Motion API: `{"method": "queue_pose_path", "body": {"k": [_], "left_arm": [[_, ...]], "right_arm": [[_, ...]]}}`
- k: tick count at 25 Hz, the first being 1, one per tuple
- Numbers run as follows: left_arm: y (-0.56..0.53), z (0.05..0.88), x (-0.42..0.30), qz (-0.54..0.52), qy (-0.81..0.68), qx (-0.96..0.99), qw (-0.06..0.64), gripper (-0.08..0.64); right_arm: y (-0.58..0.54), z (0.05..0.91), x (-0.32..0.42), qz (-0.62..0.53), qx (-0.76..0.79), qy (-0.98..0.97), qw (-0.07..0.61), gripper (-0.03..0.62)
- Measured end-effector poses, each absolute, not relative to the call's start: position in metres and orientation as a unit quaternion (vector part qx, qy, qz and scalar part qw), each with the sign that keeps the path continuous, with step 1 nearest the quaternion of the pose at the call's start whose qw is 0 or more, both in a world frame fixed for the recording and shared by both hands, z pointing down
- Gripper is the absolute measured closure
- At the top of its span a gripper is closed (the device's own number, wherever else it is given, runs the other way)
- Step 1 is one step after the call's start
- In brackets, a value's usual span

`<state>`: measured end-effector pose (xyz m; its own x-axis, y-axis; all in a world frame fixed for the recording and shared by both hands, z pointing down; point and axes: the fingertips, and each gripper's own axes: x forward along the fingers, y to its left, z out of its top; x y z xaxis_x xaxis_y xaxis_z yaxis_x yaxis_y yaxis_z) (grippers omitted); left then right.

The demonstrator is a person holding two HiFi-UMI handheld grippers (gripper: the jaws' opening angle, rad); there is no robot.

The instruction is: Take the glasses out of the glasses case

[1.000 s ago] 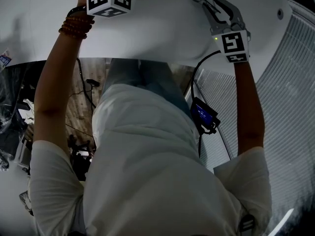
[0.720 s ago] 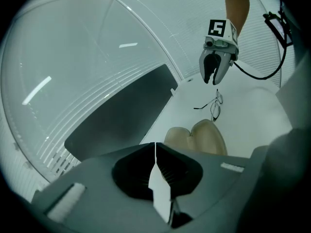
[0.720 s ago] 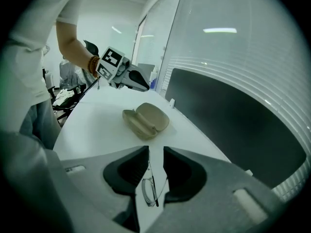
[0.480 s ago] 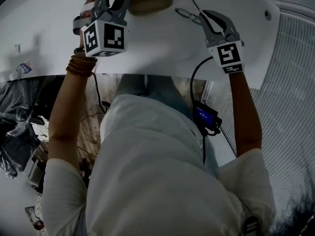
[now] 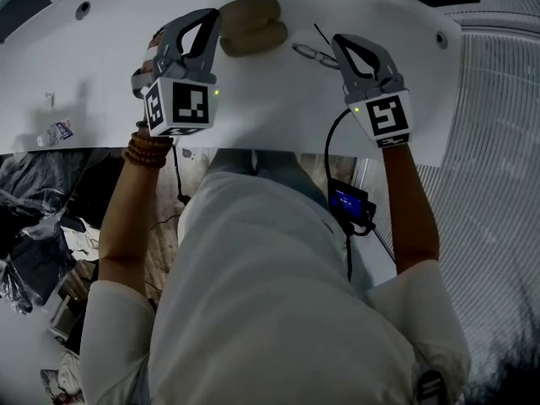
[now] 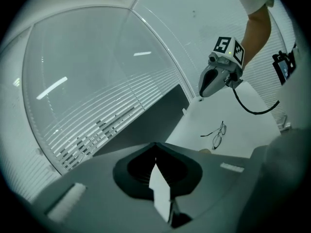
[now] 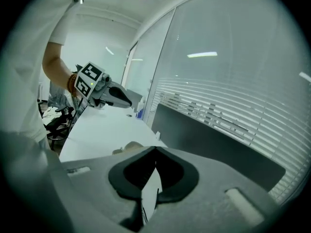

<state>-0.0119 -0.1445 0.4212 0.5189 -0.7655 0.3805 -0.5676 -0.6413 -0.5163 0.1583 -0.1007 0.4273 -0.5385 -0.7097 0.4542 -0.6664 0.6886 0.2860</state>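
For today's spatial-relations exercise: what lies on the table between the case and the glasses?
Nothing: the head view shows only a short bare stretch of white table between the case and the glasses.

I can read no words or numbers. The left marker cube (image 5: 179, 105) and right marker cube (image 5: 388, 118) carry only black-and-white code squares. The waist device's blue screen (image 5: 348, 201) and the print on a small packet (image 5: 57, 132) on the desk (image 5: 270, 91) are too small to read.
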Motion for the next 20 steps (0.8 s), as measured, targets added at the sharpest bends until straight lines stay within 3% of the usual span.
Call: {"method": "queue_pose_path", "body": {"k": [20], "left_arm": [[-0.120,0.310,-0.020,-0.172,0.441,-0.876,0.093,0.557]], "right_arm": [[-0.087,0.282,0.150,-0.019,0.484,-0.868,0.108,0.591]]}}
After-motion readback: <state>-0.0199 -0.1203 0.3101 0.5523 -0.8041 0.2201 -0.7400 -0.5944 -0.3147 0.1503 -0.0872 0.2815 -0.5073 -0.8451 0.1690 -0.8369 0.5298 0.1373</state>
